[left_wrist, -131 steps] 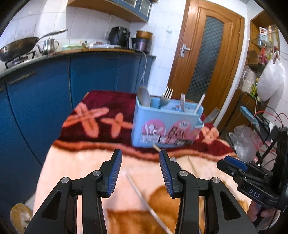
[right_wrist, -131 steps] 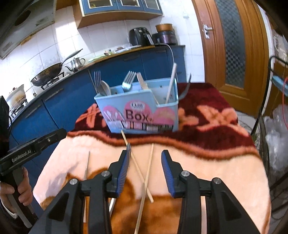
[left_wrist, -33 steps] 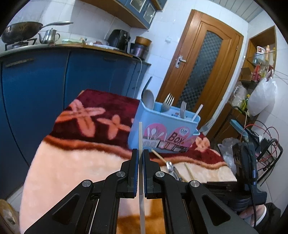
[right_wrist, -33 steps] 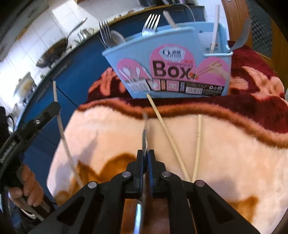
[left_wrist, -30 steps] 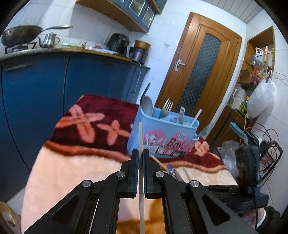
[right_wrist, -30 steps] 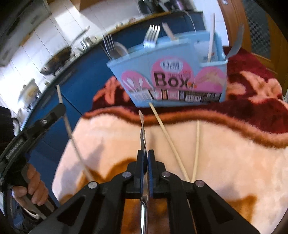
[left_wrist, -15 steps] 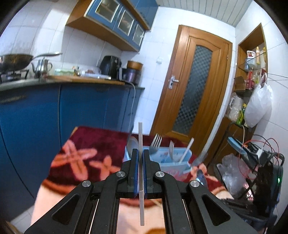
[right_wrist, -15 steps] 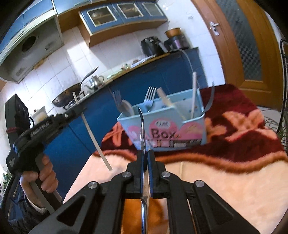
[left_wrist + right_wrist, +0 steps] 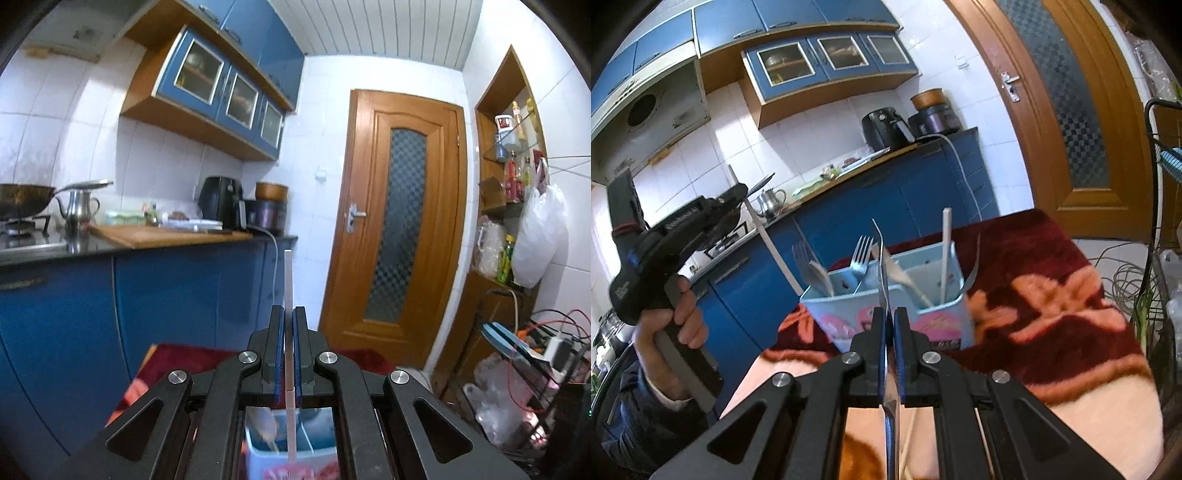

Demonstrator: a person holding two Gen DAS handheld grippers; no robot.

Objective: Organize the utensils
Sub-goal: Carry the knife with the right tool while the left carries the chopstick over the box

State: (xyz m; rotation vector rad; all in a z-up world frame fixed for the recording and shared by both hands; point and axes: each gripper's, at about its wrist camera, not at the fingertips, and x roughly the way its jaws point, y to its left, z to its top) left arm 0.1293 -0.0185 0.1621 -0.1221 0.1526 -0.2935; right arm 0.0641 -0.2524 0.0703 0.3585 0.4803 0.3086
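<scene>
My left gripper (image 9: pixel 289 314) is shut on a white chopstick (image 9: pixel 288 280), which stands upright between the pads. Its lower end hangs over the light-blue utensil box (image 9: pixel 314 448), glimpsed through the gripper frame. In the right wrist view, my right gripper (image 9: pixel 890 317) is shut on a thin metal utensil (image 9: pixel 881 258) seen edge-on, just in front of the utensil box (image 9: pixel 820 306). That box holds forks (image 9: pixel 860 251), a spoon and another white chopstick (image 9: pixel 946 251). The left gripper (image 9: pixel 740 194), in a person's hand (image 9: pixel 683 314), holds its chopstick (image 9: pixel 772 251) at the box's left end.
The box stands on a red and peach blanket (image 9: pixel 1052 295). Two wooden chopsticks (image 9: pixel 909 439) lie on it under my right gripper. Blue cabinets (image 9: pixel 166 295) run along the left, a wooden door (image 9: pixel 399 221) is behind, and cables and a rack (image 9: pixel 1156 258) crowd the right.
Both grippers rose with their utensils and came nearer the box. The left view tipped up, so the box dropped to the bottom edge. The right view levelled out too.
</scene>
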